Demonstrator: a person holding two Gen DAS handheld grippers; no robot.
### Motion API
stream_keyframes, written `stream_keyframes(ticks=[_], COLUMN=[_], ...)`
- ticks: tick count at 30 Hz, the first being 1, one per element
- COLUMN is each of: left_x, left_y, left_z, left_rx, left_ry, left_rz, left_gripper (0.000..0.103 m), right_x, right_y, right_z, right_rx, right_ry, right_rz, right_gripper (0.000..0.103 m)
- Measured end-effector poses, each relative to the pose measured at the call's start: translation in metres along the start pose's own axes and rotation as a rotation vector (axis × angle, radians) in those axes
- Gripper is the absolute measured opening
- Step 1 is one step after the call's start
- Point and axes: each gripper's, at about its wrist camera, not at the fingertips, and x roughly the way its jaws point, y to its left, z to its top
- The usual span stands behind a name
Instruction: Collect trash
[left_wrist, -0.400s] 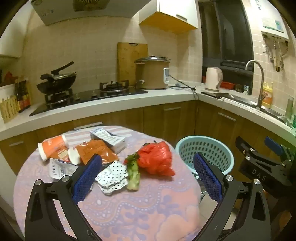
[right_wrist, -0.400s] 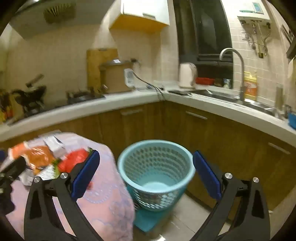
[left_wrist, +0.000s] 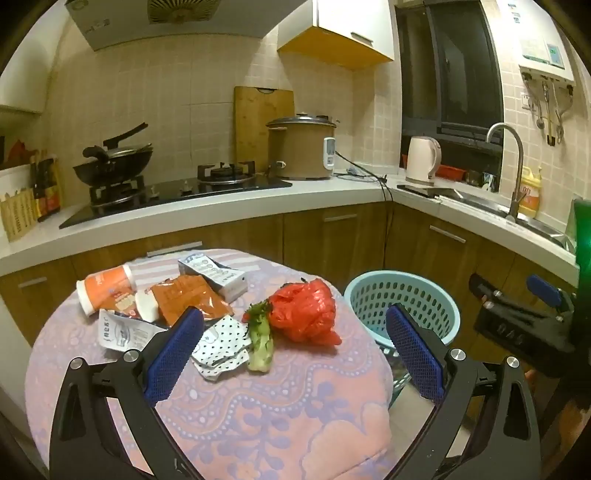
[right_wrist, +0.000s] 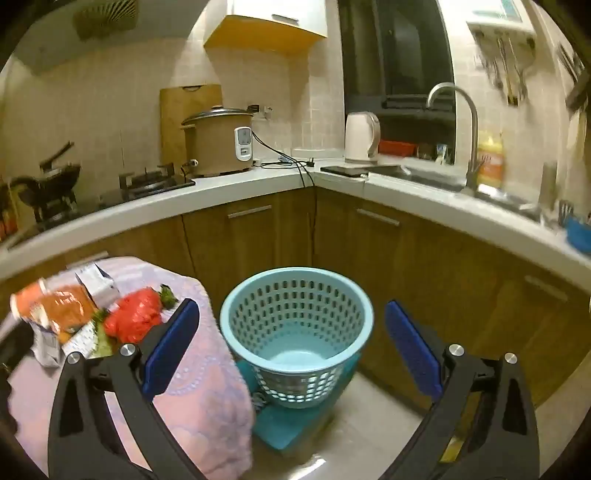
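Trash lies on a round table with a pink patterned cloth (left_wrist: 258, 413): a red plastic bag (left_wrist: 306, 314), a green vegetable stalk (left_wrist: 260, 339), a dotted wrapper (left_wrist: 221, 345), an orange packet (left_wrist: 184, 299), an orange cup (left_wrist: 105, 291), a white carton (left_wrist: 214, 273) and a white sachet (left_wrist: 123, 334). A light blue basket (right_wrist: 295, 332) stands on the floor right of the table. My left gripper (left_wrist: 293, 354) is open and empty above the table's near side. My right gripper (right_wrist: 291, 350) is open and empty, in front of the basket; it also shows in the left wrist view (left_wrist: 517, 314).
An L-shaped counter (left_wrist: 332, 192) with wooden cabinets runs behind the table and the basket. It carries a gas hob with a wok (left_wrist: 114, 162), a rice cooker (left_wrist: 301, 147), a kettle (left_wrist: 423, 155) and a sink with a tap (left_wrist: 513, 166). The basket stands on a blue stool (right_wrist: 288, 424).
The right gripper's view has swung a little to the left and shows motion blur. The left gripper has barely moved. The trash lies as before.
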Motion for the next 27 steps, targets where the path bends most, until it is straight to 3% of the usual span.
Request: stream_keyframes(ticks=[27], left_x=[-0.013], left_y=[0.006], left_z=[0.002], left_rx=[-0.041], left_ry=[-0.022], left_rz=[0.008], left_gripper=[0.096], right_x=[-0.014], right_y=[0.011], right_z=[0.002], right_rx=[-0.046], right_ry=[-0.06], right_rz=[-0.027], right_gripper=[0.095])
